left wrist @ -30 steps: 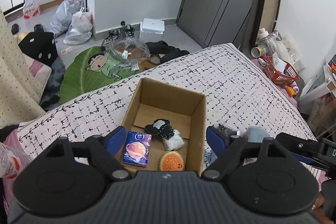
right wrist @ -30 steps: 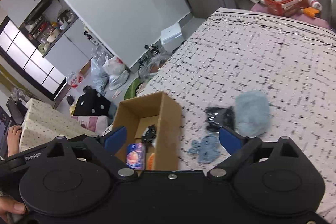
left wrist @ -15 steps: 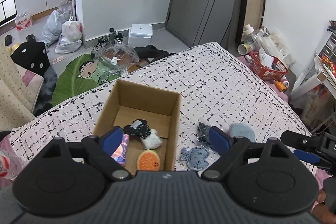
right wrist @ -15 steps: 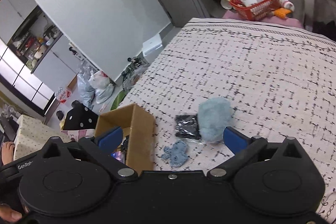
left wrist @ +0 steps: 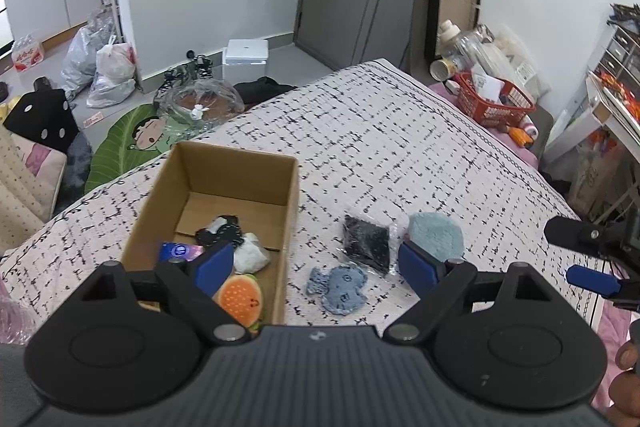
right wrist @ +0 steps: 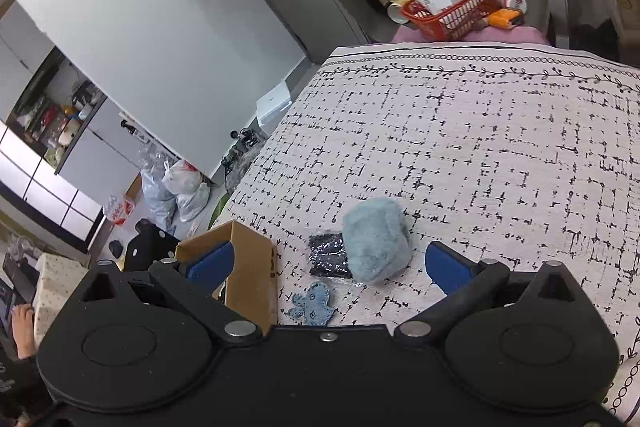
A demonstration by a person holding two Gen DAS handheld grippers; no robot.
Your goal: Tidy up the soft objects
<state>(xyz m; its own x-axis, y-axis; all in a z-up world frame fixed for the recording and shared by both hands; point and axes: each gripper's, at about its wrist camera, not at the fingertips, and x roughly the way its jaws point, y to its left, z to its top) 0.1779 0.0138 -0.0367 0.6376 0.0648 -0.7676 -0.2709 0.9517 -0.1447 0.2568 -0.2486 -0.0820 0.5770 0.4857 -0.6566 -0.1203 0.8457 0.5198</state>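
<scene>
Soft items [left wrist: 435, 236] beside box [left wrist: 285, 227], bedspread [right wrist: 500, 155] bare beyond; both grippers wide, empty.

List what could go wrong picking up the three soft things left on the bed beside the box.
The fluffy blue pad overlaps the black item in clear wrap, so closing the open right gripper there may drag both. The flat blue patch lies flush on the bedspread; fingers may pinch fabric instead. It also sits close to the cardboard box, which a finger could nudge.
</scene>
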